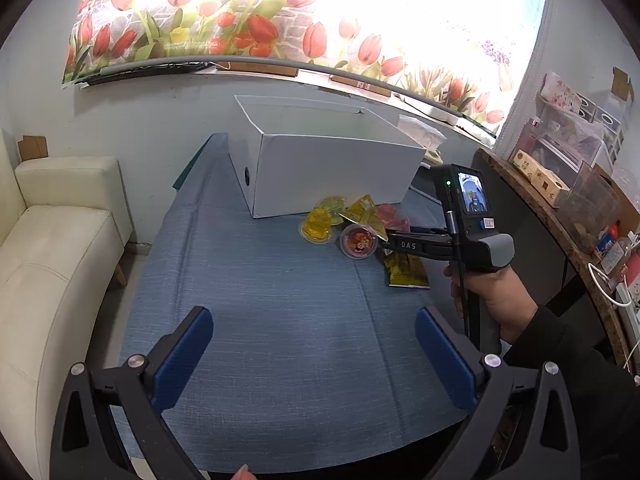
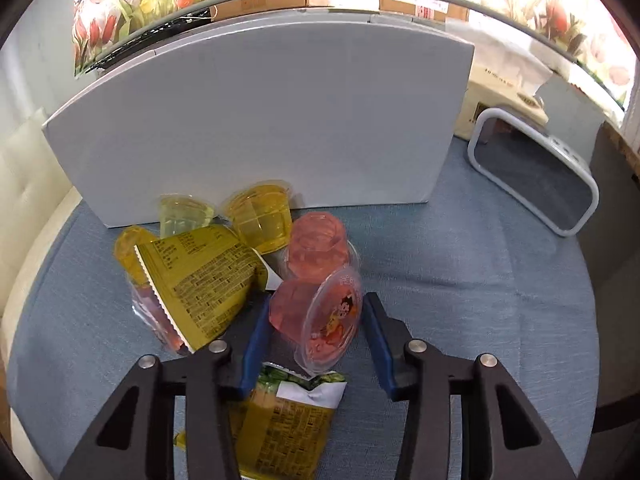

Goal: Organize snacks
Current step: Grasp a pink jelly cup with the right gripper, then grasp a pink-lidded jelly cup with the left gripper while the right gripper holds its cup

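Just in front of an open white box on the blue cloth lies a heap of snacks. My right gripper is shut on a pink jelly cup lying on its side, one pad against each flank. A second pink cup stands upside down behind it, and two yellow cups rest against the box. One yellow packet leans to the left, another lies under the fingers. My left gripper hangs open over bare cloth, well short of the heap.
A cream sofa lines the table's left side. A white-framed mirror lies right of the box. A cluttered wooden counter curves along the right. A person's hand holds the right gripper's handle.
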Tool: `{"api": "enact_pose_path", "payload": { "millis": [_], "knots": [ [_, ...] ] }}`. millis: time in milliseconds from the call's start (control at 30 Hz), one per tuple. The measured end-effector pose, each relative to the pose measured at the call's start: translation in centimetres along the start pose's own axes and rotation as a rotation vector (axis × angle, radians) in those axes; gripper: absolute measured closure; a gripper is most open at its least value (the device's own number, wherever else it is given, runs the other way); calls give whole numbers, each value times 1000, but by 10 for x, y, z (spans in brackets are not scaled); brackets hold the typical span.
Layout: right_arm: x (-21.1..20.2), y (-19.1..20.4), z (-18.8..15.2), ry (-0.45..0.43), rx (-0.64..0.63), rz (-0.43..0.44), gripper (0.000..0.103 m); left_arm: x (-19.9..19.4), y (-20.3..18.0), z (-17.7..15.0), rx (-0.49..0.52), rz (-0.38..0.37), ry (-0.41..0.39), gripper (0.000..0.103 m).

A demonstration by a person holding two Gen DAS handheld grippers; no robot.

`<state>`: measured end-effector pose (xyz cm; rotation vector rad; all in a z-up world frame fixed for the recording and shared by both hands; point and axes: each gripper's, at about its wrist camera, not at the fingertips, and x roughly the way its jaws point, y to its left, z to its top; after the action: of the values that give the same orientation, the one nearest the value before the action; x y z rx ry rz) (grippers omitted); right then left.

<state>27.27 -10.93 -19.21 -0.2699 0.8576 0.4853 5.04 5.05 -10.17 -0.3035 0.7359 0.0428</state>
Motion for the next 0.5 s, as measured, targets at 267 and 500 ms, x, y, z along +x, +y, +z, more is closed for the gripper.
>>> {"api": "enact_pose_path", "payload": {
  "millis": [267,500],
  "knots": [
    [-11,-4,-6,-6,16,22,54,8,0,3,3,2,1,0],
    [-59,-11,-21,-69,35,33,57,37,-17,13,71,13,-2,0]
  ]
}}
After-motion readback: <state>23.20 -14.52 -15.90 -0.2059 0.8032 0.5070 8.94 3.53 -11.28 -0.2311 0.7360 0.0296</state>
